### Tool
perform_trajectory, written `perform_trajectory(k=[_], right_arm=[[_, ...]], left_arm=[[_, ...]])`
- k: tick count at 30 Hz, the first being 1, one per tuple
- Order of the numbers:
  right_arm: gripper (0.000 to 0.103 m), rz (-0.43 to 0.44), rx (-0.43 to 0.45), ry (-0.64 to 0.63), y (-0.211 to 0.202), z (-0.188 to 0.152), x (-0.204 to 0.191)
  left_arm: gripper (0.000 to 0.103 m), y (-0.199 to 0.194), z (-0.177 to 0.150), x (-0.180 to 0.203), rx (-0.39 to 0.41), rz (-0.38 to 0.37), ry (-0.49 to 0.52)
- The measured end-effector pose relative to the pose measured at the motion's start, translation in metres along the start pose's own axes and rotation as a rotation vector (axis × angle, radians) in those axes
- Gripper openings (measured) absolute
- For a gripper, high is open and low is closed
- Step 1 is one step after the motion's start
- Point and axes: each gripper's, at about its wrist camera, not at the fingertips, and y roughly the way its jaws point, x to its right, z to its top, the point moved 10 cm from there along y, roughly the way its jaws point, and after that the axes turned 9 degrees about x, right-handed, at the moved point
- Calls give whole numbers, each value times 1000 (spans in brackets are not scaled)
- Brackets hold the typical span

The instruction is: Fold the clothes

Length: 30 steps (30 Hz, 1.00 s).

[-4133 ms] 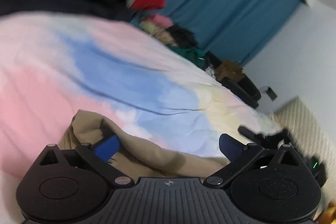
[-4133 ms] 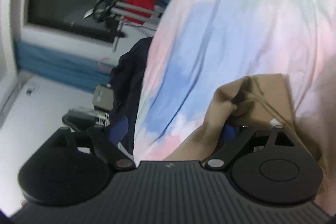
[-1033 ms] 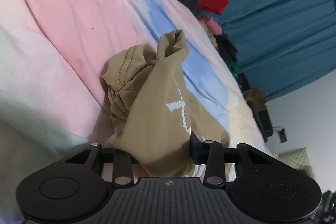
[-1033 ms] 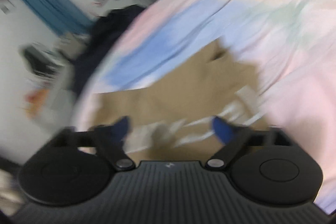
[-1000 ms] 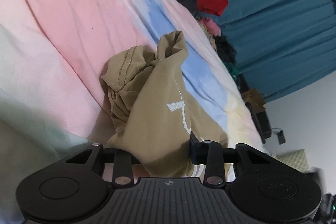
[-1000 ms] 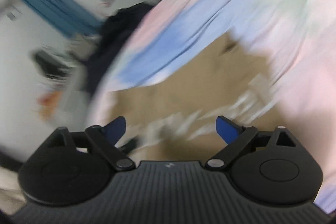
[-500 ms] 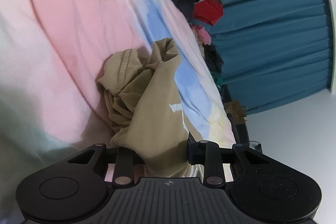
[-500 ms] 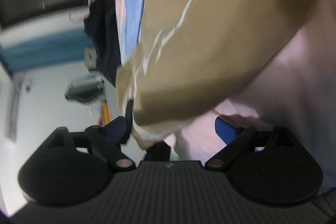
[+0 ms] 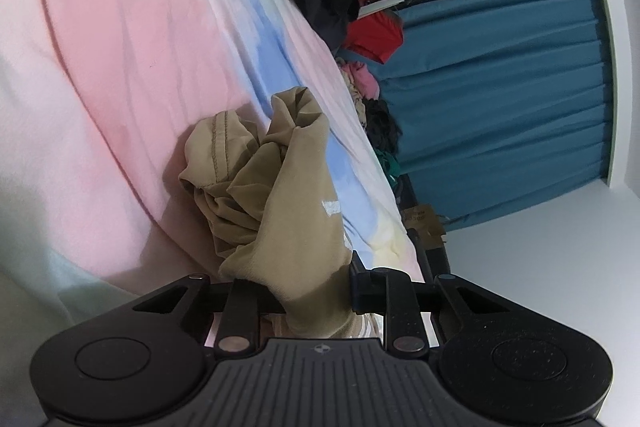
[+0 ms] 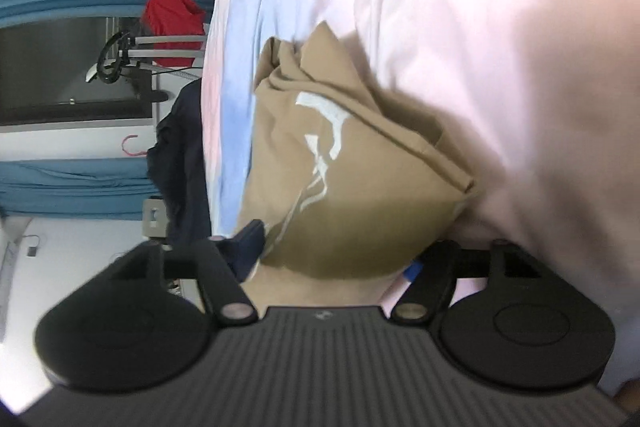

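Step in hand: lifting and spreading, no fold made yet. The tan garment (image 9: 296, 211) hangs bunched above the bed (image 9: 120, 47), clenched in the left claw (image 9: 308, 287); the right claw (image 10: 332, 251) straddles its lower edge, grip state indeterminate. Next: spread it flat

Right tongs (image 10: 334, 253) have narrowed around the tan shirt's (image 10: 340, 163) edge

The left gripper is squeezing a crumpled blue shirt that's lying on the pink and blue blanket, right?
Not quite: the shirt is tan, not blue, as the left wrist view shows. The left gripper is squeezing it, crumpled on the pink and blue blanket.
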Motion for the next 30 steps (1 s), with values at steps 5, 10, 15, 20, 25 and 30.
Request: perform_trajectory(k=[5, 10, 15, 20, 25, 30], right_arm=[[25, -10, 55, -105, -10, 8, -4], [21, 58, 86, -203, -58, 5, -36], [21, 78, 81, -241, -113, 11, -61], [21, 84, 156, -248, -150, 53, -84], [21, 37, 250, -216, -149, 128, -88], [21, -48, 358, -248, -114, 225, -99]], left_arm=[[24, -11, -1, 3, -2, 5, -2], [24, -36, 6, 27, -13, 24, -55], [24, -55, 2, 77, -94, 22, -44], [24, -32, -23, 129, -227, 32, -43], [24, 58, -46, 176, -315, 72, 50], [24, 176, -73, 228, -360, 79, 164]])
